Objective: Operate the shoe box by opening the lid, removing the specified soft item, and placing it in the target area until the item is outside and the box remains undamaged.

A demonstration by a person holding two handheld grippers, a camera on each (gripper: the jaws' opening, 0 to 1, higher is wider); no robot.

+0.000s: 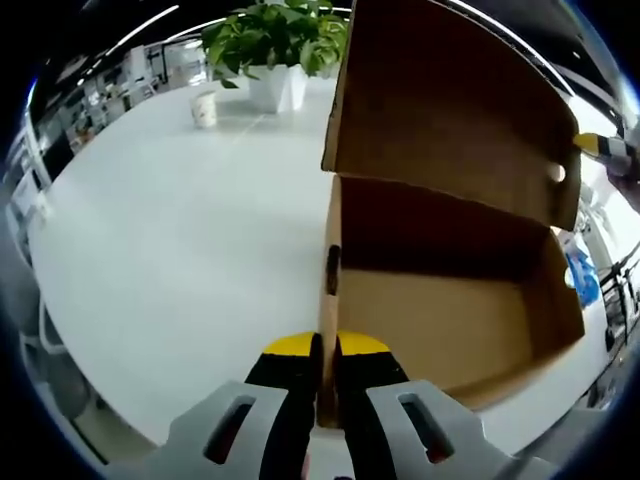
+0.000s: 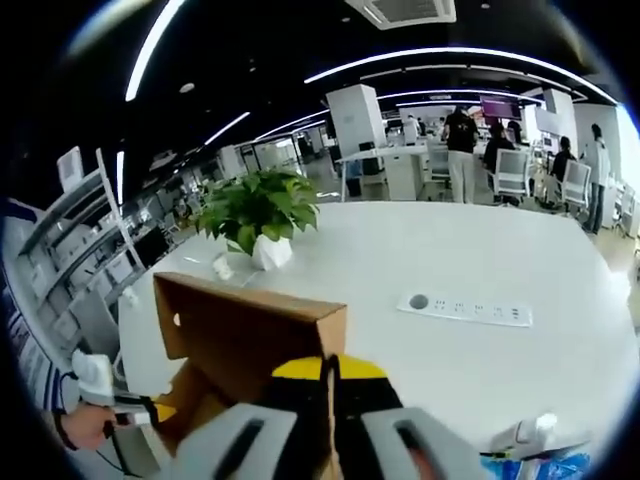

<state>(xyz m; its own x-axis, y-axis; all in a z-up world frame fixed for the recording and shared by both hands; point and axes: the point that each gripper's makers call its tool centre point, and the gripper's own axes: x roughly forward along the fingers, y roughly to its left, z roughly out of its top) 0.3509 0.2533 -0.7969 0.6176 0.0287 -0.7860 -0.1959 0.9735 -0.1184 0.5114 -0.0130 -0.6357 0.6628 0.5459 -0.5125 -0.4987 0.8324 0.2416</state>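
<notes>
1. On a white table [image 1: 170,250] stands a brown cardboard shoe box [image 1: 450,330] with its lid [image 1: 450,110] raised upright.
2. In the left gripper view, the left hand-held gripper [image 1: 327,350] has its yellow-tipped jaws pinched narrow on the box's near wall, steadying it.
3. In the right gripper view, the right hand-held gripper [image 2: 329,368] has its jaws nearly together at the lid's top edge [image 2: 250,295]. It appears to clamp that edge, keeping the lid open.
4. The part of the box floor that shows looks bare. The soft item cannot be made out, and the far corners are shadowed.
5. To do this step well, keep the left grip light so the thin wall does not crease.
6. Tip the lid no further than its hinge allows, since forcing it risks a tear.
7. Check the hidden corners before releasing the lid to reach in.
8. A potted plant [image 1: 280,45] and a small cup [image 1: 204,108] stand well apart at the far side of the table.
</notes>
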